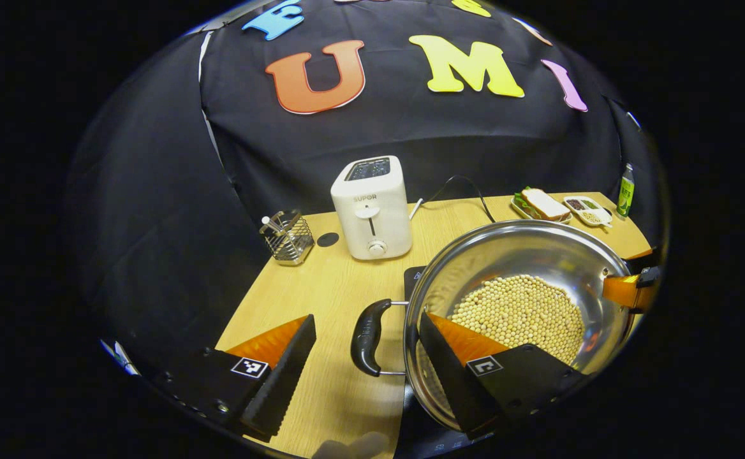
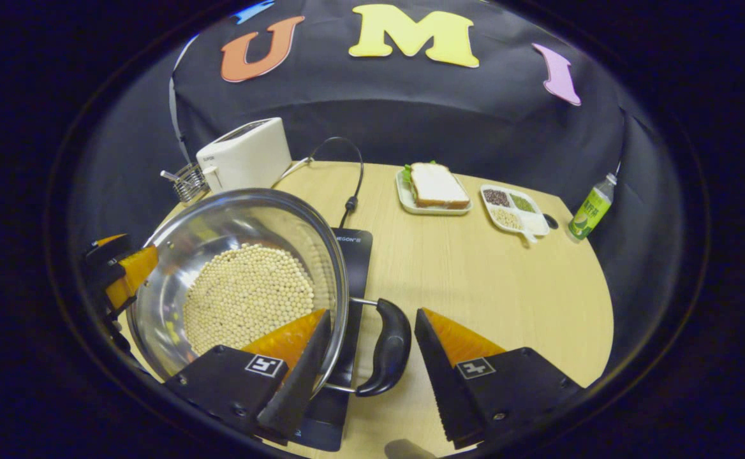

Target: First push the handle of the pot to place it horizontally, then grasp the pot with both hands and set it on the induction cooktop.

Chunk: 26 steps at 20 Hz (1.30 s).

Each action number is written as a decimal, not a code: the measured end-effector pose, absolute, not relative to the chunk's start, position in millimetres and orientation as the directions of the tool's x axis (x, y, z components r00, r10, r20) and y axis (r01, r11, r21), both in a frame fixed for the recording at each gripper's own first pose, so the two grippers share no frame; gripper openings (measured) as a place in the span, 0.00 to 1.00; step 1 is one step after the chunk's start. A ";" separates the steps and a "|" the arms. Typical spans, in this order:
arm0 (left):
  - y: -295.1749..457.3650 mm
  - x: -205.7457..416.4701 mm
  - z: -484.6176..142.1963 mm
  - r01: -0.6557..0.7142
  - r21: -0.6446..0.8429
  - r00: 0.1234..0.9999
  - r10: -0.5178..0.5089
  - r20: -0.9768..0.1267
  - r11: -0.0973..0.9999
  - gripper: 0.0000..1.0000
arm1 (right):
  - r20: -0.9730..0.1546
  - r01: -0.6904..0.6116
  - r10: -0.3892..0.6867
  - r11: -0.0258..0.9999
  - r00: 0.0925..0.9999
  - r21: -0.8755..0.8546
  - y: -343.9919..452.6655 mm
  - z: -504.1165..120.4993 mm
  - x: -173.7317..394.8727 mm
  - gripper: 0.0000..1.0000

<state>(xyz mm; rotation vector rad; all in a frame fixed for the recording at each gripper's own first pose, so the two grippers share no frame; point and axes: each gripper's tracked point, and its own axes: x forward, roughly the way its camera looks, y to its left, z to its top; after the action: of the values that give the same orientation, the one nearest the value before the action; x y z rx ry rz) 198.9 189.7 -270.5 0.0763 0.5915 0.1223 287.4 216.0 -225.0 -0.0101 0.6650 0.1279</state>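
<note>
The pot (image 1: pixel 519 306) sits on the induction cooktop (image 2: pixel 353 268). Each gripper's fingers are spread, straddling a side handle: left gripper (image 1: pixel 366 363) around one handle (image 1: pixel 369 336), right gripper (image 2: pixel 372 357) around the other (image 2: pixel 388 347), seemingly to keep the pot level.

A black cloth wall (image 2: pixel 411 121) closes in a light wooden table (image 2: pixel 474 274) from behind and at both sides. The cloth hangs in folds, and even light falls on the tabletop.
</note>
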 end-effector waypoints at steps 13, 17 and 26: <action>135.0 124.7 -180.0 -0.131 0.071 0.898 0.148 -0.415 0.989 0.96 | -0.433 -0.138 0.125 0.990 0.893 0.001 169.9 -141.6 223.6 0.86; 95.2 98.2 -147.2 -0.112 0.056 0.922 0.124 -0.367 0.992 0.96 | -0.387 -0.141 0.132 0.990 0.913 0.006 141.5 -125.2 188.5 0.86; 12.6 40.3 -85.6 -0.094 0.085 0.949 0.115 -0.293 0.992 0.97 | -0.287 -0.129 0.110 0.990 0.952 -0.048 40.7 -94.8 109.0 1.00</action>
<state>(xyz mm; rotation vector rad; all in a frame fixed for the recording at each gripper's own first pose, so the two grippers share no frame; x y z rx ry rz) 40.3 12.6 -85.6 0.0699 0.3017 0.1065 109.0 40.7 -94.8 -0.0661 0.2880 0.1217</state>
